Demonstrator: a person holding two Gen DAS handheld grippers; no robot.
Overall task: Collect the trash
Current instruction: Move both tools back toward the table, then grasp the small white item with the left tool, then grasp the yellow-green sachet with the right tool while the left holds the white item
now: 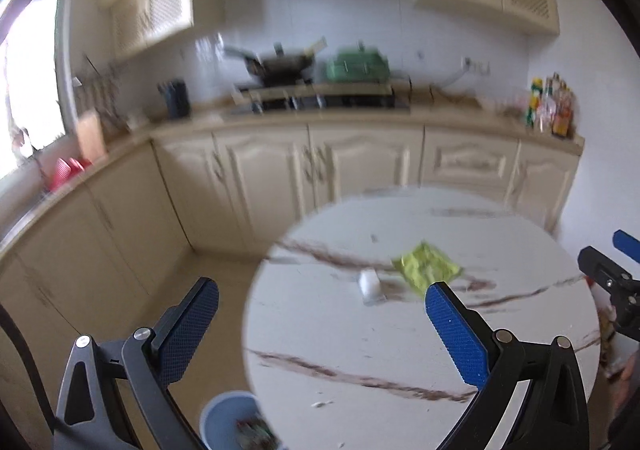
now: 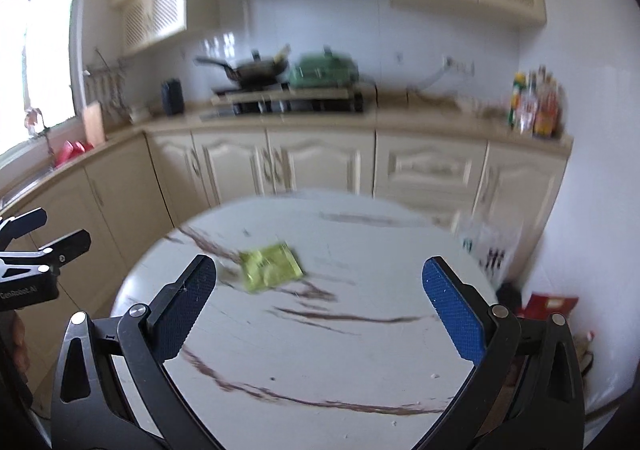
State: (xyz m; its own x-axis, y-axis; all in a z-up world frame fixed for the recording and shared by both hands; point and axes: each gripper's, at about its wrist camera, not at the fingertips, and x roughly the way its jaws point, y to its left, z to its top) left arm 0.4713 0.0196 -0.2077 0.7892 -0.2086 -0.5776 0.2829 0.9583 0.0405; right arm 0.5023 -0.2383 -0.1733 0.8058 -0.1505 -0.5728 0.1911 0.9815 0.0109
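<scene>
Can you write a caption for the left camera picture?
Open left gripper above marble table holding yellow-green packet.

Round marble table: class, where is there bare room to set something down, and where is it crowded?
Bare: the near half of the table, between the open right gripper and the near edge, and the far rim behind the yellow-green packet. Crowded: the middle, where the packet lies beside a small white object.

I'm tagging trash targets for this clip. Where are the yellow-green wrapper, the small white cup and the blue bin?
yellow-green wrapper (image 2: 271, 267): right wrist view, middle of the packet.
small white cup (image 1: 369, 283): left wrist view, its side wall.
blue bin (image 1: 224, 416): left wrist view, left rim, beside the table.
</scene>
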